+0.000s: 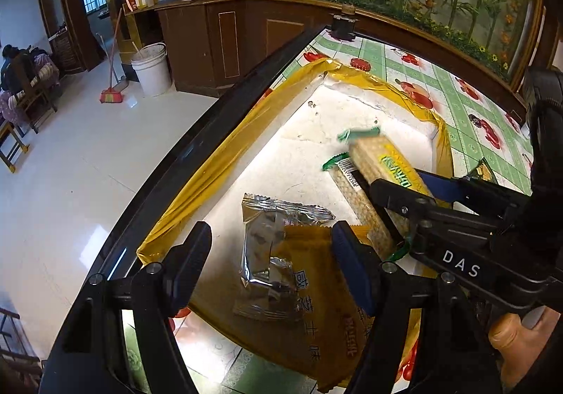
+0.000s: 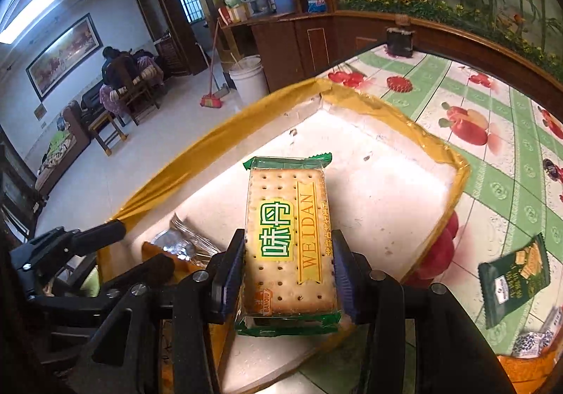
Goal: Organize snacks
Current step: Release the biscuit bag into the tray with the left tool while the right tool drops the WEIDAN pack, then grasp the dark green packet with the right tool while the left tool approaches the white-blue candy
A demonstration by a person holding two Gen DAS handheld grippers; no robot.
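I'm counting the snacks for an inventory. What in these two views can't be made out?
- Left wrist view: the second cracker pack lies mostly under the held cracker pack and right gripper.
- Left wrist view: the orange packet is cut off by the bottom edge.
- Right wrist view: small packets at the lower right edge are too blurred to identify.

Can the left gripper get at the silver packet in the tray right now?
Probably yes: the left gripper is open with the silver packet showing between its fingers, nothing covering it. The right gripper, holding crackers, sits off to the side.
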